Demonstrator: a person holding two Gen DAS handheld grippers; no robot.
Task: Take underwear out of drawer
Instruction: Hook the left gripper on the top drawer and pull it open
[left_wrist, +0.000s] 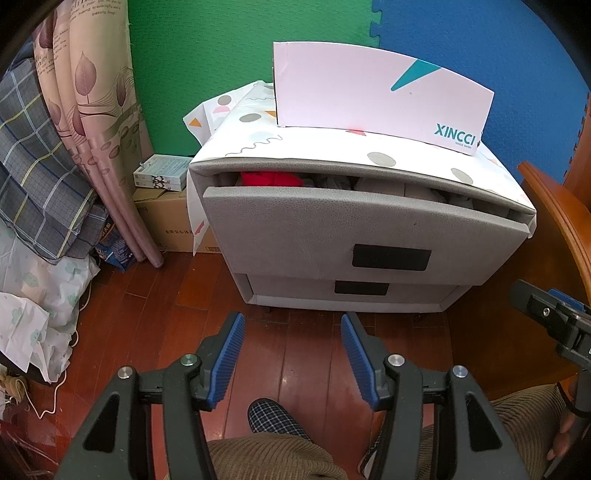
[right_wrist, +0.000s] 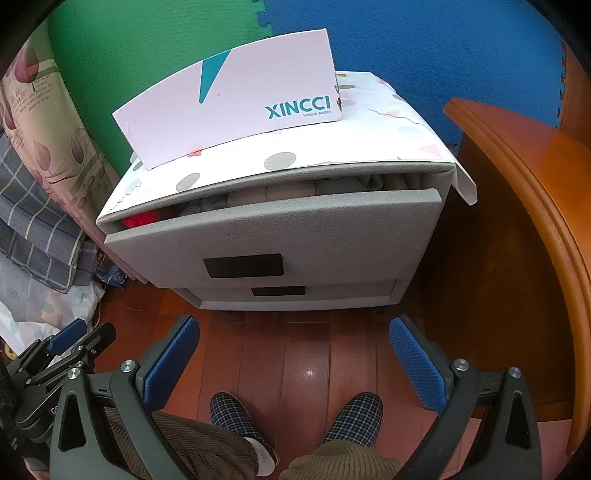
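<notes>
The left gripper (left_wrist: 292, 356) and right gripper (right_wrist: 294, 363) both hang released and empty above the reddish wooden floor (right_wrist: 295, 343), well short of the grey two-drawer cabinet (left_wrist: 347, 236); its top drawer (right_wrist: 273, 236) stands slightly ajar, with folded underwear, one piece red (left_wrist: 269, 180), showing in the gap

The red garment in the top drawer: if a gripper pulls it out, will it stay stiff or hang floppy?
The red garment looks crumpled, so probably floppy and light. It sits packed beside grey clothes, so it may drag them along.
</notes>
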